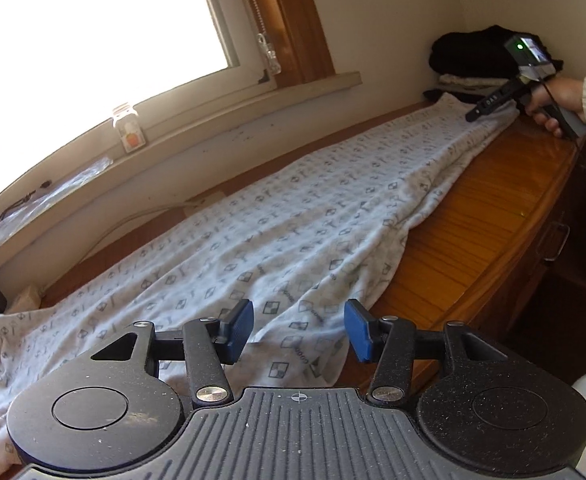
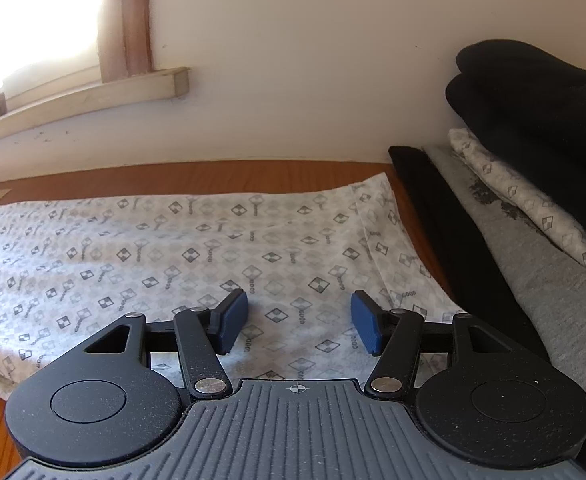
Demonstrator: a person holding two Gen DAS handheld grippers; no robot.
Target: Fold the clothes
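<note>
Patterned garment (image 1: 277, 240) — wooden dresser (image 1: 489, 220), windowsill (image 1: 213, 120).

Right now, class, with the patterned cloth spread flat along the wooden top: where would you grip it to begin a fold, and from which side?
Probably the patterned cloth by its near hemmed corner, coming from the front edge: it lies flat there, just beside the open right gripper.

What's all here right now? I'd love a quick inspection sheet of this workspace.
Surface: wooden tabletop, partly bare.
Job's things: patterned garment laid out long and flat; folded stack at its far end.
Clutter: small jar on the windowsill.
Grippers: left tool open above the garment's near end; right tool open above its far end, nothing between the pads.
Cables: white cord along the wall.
Surroundings: bright window, white wall.
</note>
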